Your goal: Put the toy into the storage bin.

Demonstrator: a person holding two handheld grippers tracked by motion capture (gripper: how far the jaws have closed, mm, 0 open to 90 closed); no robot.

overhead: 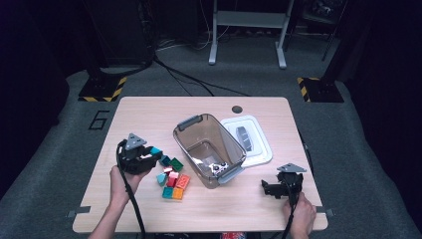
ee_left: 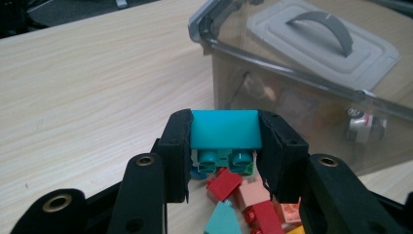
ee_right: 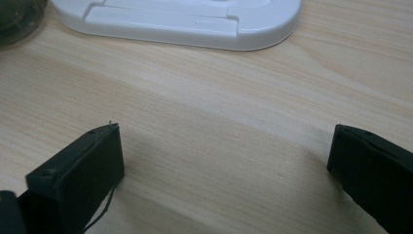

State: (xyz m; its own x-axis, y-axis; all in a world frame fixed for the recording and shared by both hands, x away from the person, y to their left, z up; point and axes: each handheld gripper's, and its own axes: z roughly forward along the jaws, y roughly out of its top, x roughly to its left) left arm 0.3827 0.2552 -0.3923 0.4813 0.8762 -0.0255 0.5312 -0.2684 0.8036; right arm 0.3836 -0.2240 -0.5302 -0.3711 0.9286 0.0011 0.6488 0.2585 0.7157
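Left gripper (ee_left: 224, 146) clamps teal brick (ee_left: 224, 129) beside bin (ee_left: 292, 73) wall.

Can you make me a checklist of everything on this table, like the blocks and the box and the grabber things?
Surface: light wooden table, one round hole near the far edge.
Job's things: teal block clamped in the left gripper, lifted above the pile of blocks; clear bin beside the pile, some small items already inside.
Clutter: white lid with a grey handle, lying flat beside the bin.
Grippers: left shut on the teal block; right gripper open, nothing between its jaws.
Cables: a black cable trails from the left gripper; more lie on the floor.
Surroundings: grey carpet, metal frame legs, dark room.
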